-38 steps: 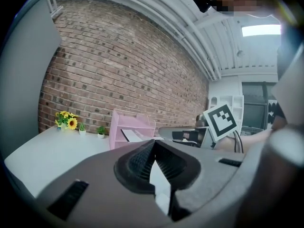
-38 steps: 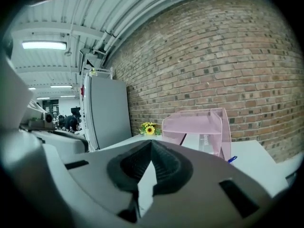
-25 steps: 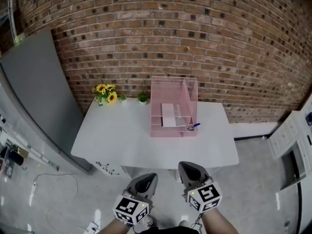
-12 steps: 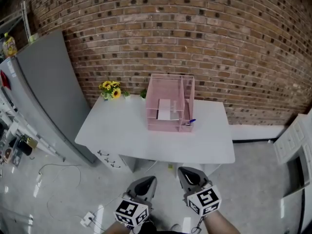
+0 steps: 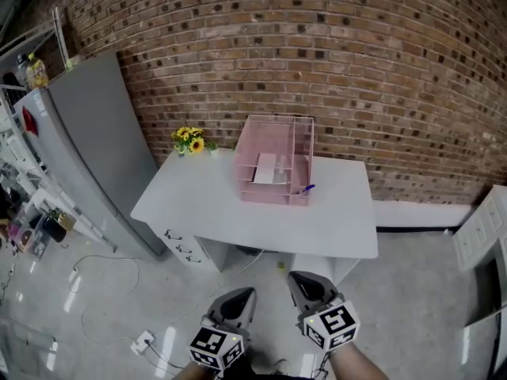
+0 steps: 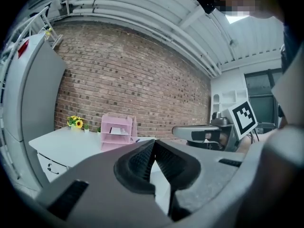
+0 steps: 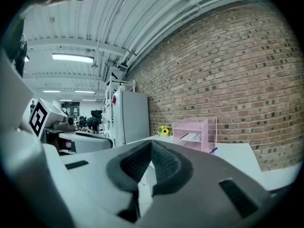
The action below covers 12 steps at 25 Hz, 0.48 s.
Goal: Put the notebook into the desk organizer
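Since the notebook (image 5: 266,169) appears to lie inside the desk organizer (image 5: 302,158) at the back edge of the tabletop (image 5: 230,220), with left tool (image 6: 153,148) and right tool (image 7: 151,148) shut and empty, a bump could dislodge it.

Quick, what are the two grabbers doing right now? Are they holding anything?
The left gripper is closed, holding nothing.
The right gripper is closed, holding nothing.

The white table (image 5: 317,228) carries four items. A pink mesh desk organizer (image 5: 269,133) stands at 12 o'clock from centre. A sunflower bunch (image 5: 190,139) and a small green plant (image 5: 212,146) occupy the 10 o'clock corner. A blue pen (image 5: 307,188) lies just beside the organizer's right front corner.
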Tool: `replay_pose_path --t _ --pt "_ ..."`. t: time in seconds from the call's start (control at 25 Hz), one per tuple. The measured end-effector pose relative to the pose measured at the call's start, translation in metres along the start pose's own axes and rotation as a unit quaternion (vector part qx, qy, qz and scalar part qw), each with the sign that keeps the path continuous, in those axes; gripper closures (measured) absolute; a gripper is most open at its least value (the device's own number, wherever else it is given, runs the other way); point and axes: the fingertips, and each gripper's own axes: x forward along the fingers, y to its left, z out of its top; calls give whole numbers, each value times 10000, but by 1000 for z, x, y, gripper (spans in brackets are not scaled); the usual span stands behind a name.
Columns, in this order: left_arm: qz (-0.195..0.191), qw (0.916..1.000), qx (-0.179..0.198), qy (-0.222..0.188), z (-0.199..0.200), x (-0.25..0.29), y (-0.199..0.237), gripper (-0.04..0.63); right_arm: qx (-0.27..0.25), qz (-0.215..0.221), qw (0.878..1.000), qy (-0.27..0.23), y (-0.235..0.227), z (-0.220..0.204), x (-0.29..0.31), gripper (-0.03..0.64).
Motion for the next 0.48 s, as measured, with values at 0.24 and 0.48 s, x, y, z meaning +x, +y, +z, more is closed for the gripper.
replay_pose_path --t 0.24,0.48 --pt "-7 10000 -29 -18 -2 4 -16 591 49 15 10000 32 -5 -6 -15 614" --pt "-31 10000 -54 0 -4 12 -16 591 84 -17 10000 49 -8 -10 -17 614"
